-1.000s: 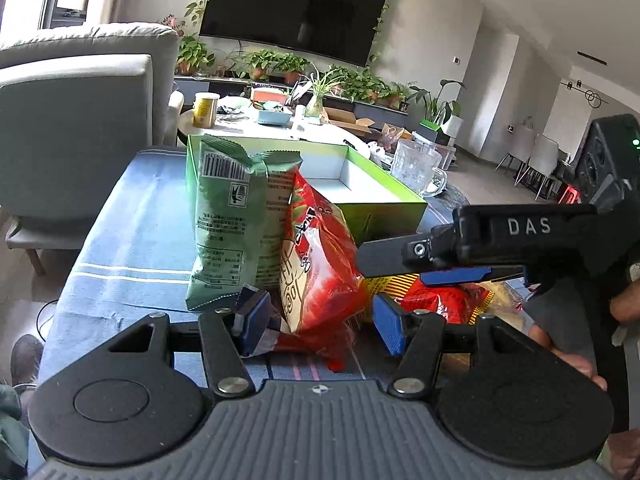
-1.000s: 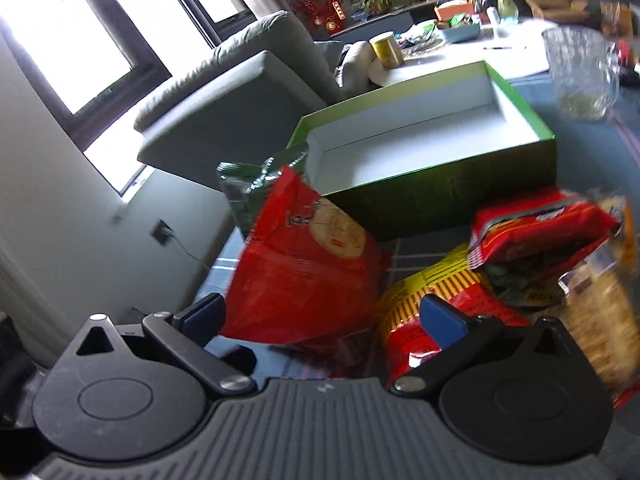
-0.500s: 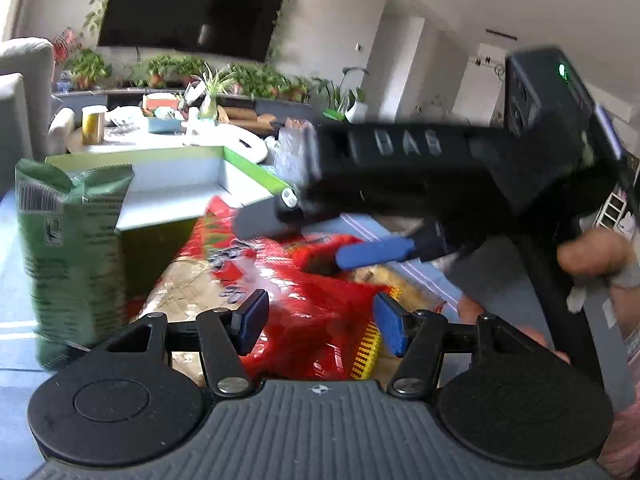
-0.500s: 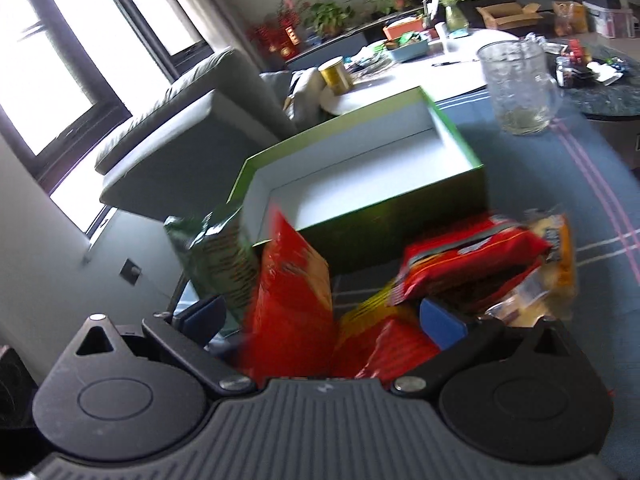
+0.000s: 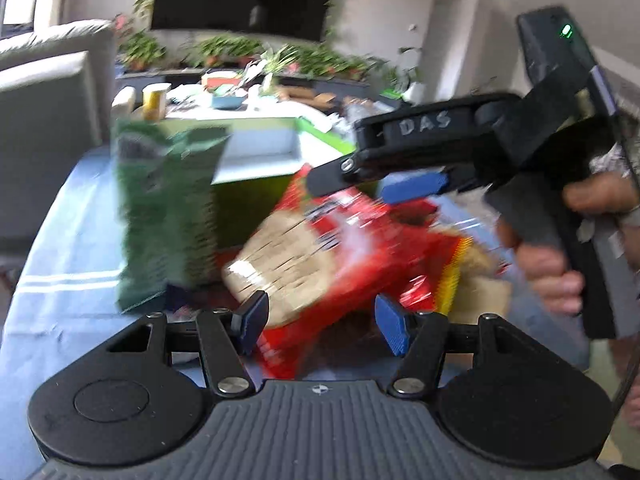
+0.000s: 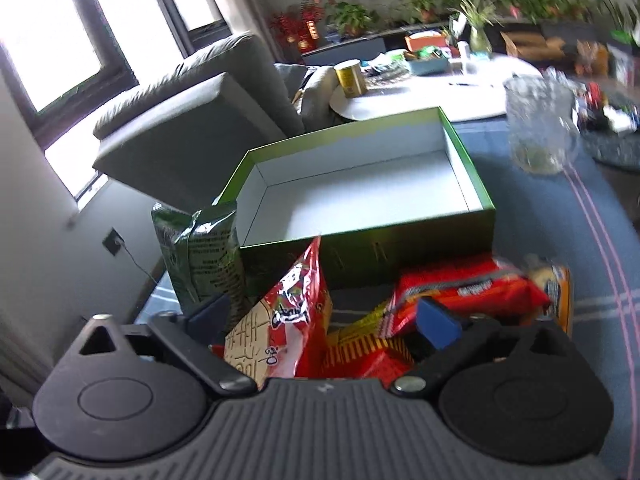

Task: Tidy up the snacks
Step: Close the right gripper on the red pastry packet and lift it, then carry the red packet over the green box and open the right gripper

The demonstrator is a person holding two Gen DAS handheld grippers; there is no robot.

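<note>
The red snack bag [image 5: 332,248] is leaning tilted between the spread fingers of the left gripper [image 5: 318,320], its lower end reaching down past the blue pads [image 5: 390,326]. Those jaws are opening, and neither pad seems to be pressing on the film, though blur makes the left-side contact hard to judge. In the right wrist view the same bag [image 6: 288,320] is standing just inside the right gripper [image 6: 320,320], whose fingers are spread wide with nothing pinched.

The bag is looking light, puffy and slick: crinkly foil that will probably dent and slide under a squeeze, with brittle contents. The flat sealed seam at its top or bottom edge is likely the safest place to pinch, rather than the air-filled belly.

Left of the red bag, a green snack bag [image 6: 200,252] is standing upright against the green box [image 6: 472,168]. The box is sitting beyond both grippers, open and holding nothing visible. To the right, more red and yellow packets [image 6: 460,288] are lying in a heap on the blue striped cloth [image 6: 560,240]. A glass pitcher [image 6: 540,128] is standing farther off, to the right of the box.
</note>
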